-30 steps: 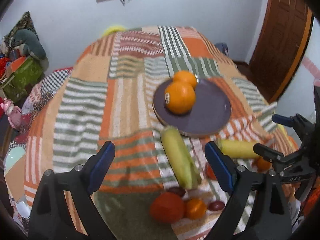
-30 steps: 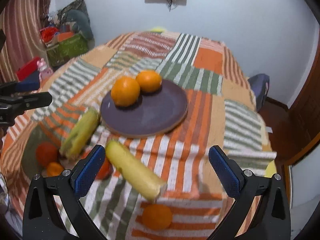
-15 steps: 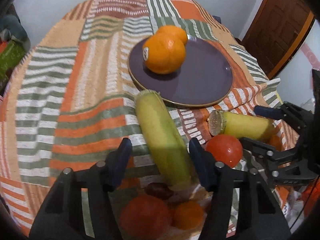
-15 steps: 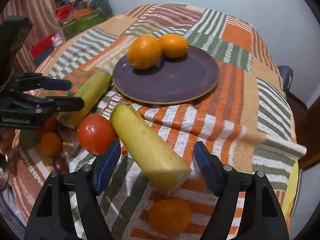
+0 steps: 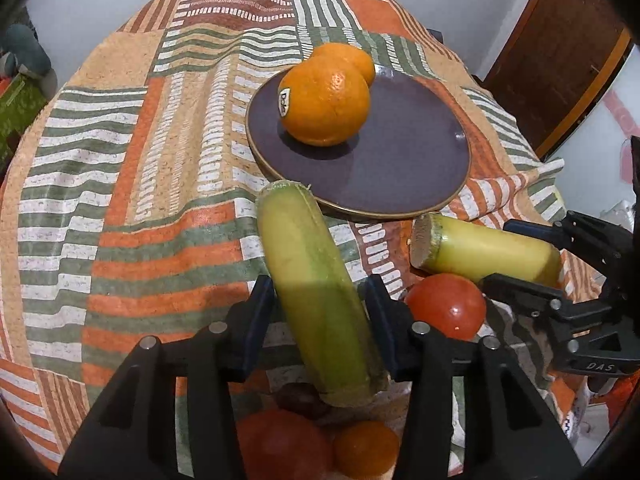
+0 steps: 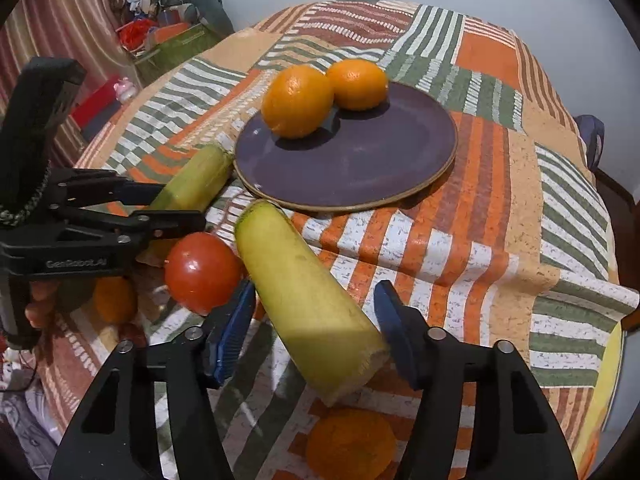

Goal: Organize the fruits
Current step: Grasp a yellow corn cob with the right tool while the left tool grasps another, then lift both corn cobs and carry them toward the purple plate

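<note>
fingers of our left gripper [image 5: 320,304] are partly spread and closing around a green-yellow corn cob [image 5: 316,292] lying near the purple plate [image 5: 420,160]. both pads sit right at the cob's sides, though we cannot tell whether they press it yet. the cob's far end reaches the plate's near rim; its near end lies beside a dark grape [image 5: 298,398], a red tomato [image 5: 280,444] and a small orange fruit [image 5: 366,448].

our right gripper [image 6: 316,320] is also partly spread and closing, with a paler yellow corn cob [image 6: 304,296] between its fingers. the left blue pad [image 6: 232,328] is at the cob's side, and the right pad [image 6: 394,326] is just beside the cob's near end, contact unclear. this cob lies diagonally, its far end just short of the plate. a second red tomato [image 6: 200,272] lies left of it, touching or nearly touching, and another small orange fruit [image 6: 350,442] lies nearer, beyond the cob's cut end.

two oranges [image 6: 296,100] rest together on the far left part of the plate, one bearing a sticker. the worktop [image 6: 500,200] carries a striped patchwork cloth in orange, green and white.
</note>
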Tool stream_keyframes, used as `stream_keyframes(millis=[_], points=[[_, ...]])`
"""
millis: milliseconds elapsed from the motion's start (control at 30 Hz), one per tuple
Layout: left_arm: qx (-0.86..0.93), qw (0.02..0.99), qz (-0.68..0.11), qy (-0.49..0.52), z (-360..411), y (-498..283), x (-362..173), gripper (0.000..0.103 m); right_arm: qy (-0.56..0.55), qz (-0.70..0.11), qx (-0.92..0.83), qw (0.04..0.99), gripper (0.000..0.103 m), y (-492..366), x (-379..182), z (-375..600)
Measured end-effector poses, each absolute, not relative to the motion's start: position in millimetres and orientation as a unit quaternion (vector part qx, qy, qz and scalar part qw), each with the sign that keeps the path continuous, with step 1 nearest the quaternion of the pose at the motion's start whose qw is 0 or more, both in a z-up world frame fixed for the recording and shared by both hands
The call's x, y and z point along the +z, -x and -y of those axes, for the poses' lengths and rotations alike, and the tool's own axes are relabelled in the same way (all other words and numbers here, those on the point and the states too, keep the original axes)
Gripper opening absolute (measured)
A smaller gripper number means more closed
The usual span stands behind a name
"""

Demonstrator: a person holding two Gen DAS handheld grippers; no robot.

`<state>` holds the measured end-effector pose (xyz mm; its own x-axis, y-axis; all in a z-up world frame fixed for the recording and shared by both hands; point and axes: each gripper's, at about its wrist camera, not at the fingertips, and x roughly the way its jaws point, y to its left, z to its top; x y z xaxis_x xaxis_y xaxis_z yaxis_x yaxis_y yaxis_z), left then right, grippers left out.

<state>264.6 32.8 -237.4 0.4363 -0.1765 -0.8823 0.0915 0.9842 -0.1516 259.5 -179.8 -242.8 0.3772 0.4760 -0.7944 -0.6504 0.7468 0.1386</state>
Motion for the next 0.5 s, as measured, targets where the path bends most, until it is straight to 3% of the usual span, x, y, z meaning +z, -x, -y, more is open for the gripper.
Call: stream_keyframes(millis=[233,500], points=[[-0.077,0.857,-0.510,-0.002,-46,-266,-214,0.037,0.106,-0.427,0.357,0.824,0.038,-247,-223,173],[-0.073,0.843,-0.533,-0.015,-65,-263,-226,0.036,0.089,-0.443,0.337,0.826,0.034,-237,-229,176]])
